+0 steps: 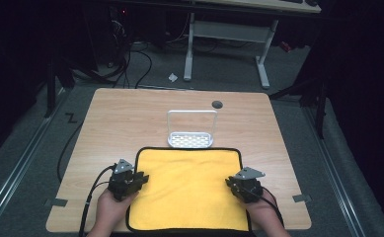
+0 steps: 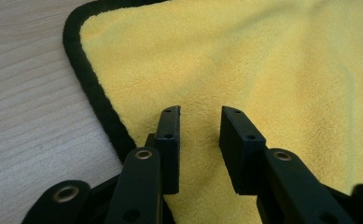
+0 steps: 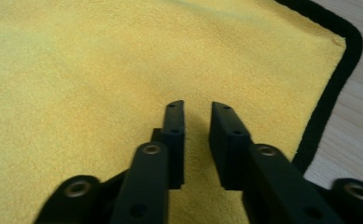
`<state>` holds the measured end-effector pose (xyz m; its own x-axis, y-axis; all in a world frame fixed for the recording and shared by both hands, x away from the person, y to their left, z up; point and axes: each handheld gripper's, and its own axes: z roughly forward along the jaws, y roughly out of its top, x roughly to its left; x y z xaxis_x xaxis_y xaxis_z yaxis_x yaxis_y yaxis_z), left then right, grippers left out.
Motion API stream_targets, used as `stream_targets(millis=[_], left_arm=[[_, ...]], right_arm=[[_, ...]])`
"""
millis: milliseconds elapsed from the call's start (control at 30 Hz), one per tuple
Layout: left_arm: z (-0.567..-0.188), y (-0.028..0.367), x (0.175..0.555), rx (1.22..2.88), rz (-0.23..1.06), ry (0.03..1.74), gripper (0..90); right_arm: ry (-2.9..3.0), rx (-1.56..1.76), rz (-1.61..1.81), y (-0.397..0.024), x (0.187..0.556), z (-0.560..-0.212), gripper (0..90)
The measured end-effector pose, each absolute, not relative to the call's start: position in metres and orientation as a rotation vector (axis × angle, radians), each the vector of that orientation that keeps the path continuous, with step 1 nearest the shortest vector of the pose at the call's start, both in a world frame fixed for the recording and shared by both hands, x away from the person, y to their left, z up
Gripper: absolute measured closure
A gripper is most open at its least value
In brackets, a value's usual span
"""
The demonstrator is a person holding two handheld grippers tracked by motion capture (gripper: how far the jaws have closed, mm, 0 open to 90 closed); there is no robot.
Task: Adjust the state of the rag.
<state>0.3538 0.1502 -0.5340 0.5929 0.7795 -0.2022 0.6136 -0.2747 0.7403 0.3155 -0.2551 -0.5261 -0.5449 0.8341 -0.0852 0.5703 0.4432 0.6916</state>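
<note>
At the near edge of the table (image 1: 105,113), a yellow cloth (image 1: 187,187) with black trim lies spread flat, its near edge close to the person's hands. The left gripper (image 1: 141,178) hangs over the cloth's left border with its jaws a modest gap apart, nothing between them. The right gripper (image 1: 229,183) sits over the right border, its jaws a narrower gap apart and likewise empty; the pile beneath shows no pinch or lift. Just beyond the cloth's far edge stands a small white wire rack (image 1: 191,129), and farther back a dark round grommet (image 1: 217,104). By my judgement the folding has not begun: both edges remain to be gripped and raised.
</note>
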Motion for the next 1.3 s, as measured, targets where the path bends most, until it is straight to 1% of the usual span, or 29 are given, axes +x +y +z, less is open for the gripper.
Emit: stream_targets(millis=[33, 100, 133, 267, 367, 433, 467, 633, 733, 767, 833, 867, 1033, 1133, 1200, 1233, 1300], left_arm=[[-0.534, 0.149, 0.353, 1.996, 0.259, 1.103, 69.0], [-0.534, 0.147, 0.352, 2.0, 0.272, 1.093, 70.0], [-0.535, 0.146, 0.352, 1.997, 0.272, 1.093, 70.5], [-0.535, 0.135, 0.351, 2.008, 0.258, 1.065, 73.7], [-0.535, 0.123, 0.349, 2.026, 0.25, 1.028, 78.5], [-0.536, 0.108, 0.346, 2.043, 0.241, 0.985, 79.9], [-0.536, 0.108, 0.346, 2.043, 0.241, 0.985, 80.2], [-0.536, 0.087, 0.343, 2.073, 0.23, 0.921, 80.1], [-0.536, 0.081, 0.342, 2.076, 0.232, 0.904, 80.1], [-0.536, 0.08, 0.342, 2.075, 0.233, 0.901, 79.9], [-0.536, 0.081, 0.343, 2.072, 0.219, 0.904, 78.9], [-0.534, 0.083, 0.342, 2.058, 0.226, 0.913, 75.8], [-0.528, 0.092, 0.344, 2.012, 0.258, 0.923, 72.7], [-0.527, 0.102, 0.348, 1.971, 0.265, 0.967, 68.3], [-0.527, 0.109, 0.35, 1.959, 0.287, 0.979, 66.2], [-0.528, 0.111, 0.351, 1.955, 0.279, 0.988, 63.5], [-0.527, 0.115, 0.354, 1.939, 0.275, 1.012, 61.9]], right_arm=[[2.283, 1.185, 0.861, -0.255, 0.315, -0.526, 81.8], [2.29, 1.163, 0.856, -0.257, 0.317, -0.526, 86.3], [2.298, 1.156, 0.845, -0.259, 0.319, -0.526, 86.8], [2.288, 1.167, 0.838, -0.267, 0.323, -0.526, 87.0], [2.249, 1.226, 0.847, -0.285, 0.326, -0.526, 87.0], [2.228, 1.254, 0.841, -0.295, 0.326, -0.526, 86.9], [2.228, 1.254, 0.841, -0.295, 0.326, -0.526, 86.9], [2.156, 1.298, 0.797, -0.321, 0.322, -0.527, 86.7], [2.142, 1.307, 0.803, -0.325, 0.32, -0.528, 86.1], [2.136, 1.312, 0.802, -0.325, 0.319, -0.528, 84.3], [2.125, 1.318, 0.801, -0.325, 0.317, -0.526, 77.2], [2.106, 1.306, 0.842, -0.325, 0.312, -0.524, 71.2], [2.087, 1.283, 0.873, -0.324, 0.305, -0.522, 67.4], [2.071, 1.267, 0.885, -0.325, 0.304, -0.522, 64.9], [2.059, 1.276, 0.883, -0.325, 0.303, -0.522, 64.8], [2.051, 1.298, 0.898, -0.326, 0.303, -0.522, 65.5], [2.044, 1.301, 0.909, -0.327, 0.302, -0.522, 65.4]])
